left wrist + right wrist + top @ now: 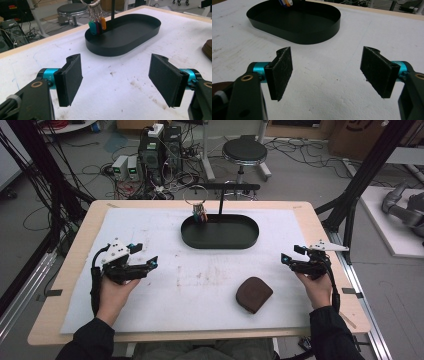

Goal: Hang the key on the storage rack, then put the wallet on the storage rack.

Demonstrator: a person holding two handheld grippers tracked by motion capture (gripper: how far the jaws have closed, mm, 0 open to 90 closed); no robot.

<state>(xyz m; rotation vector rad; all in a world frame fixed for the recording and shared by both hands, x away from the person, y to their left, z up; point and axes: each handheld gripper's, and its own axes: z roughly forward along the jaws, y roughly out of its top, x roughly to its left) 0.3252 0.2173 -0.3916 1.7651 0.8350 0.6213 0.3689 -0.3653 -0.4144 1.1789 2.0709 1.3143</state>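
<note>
Left gripper [150,264], right gripper [286,259]: jaws wide, nothing between, over bare mat [150,310]. Tray [220,242] far-centre; keys [199,213] at its rim. Pouch [254,294] near front edge.

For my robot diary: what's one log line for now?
left gripper: open, empty | right gripper: open, empty | keys: hanging over tray

Black stool [244,151] past my tabletop's [75,265] far edge, computer boxes [161,147] and tangled cables [75,175] on the floor.
</note>
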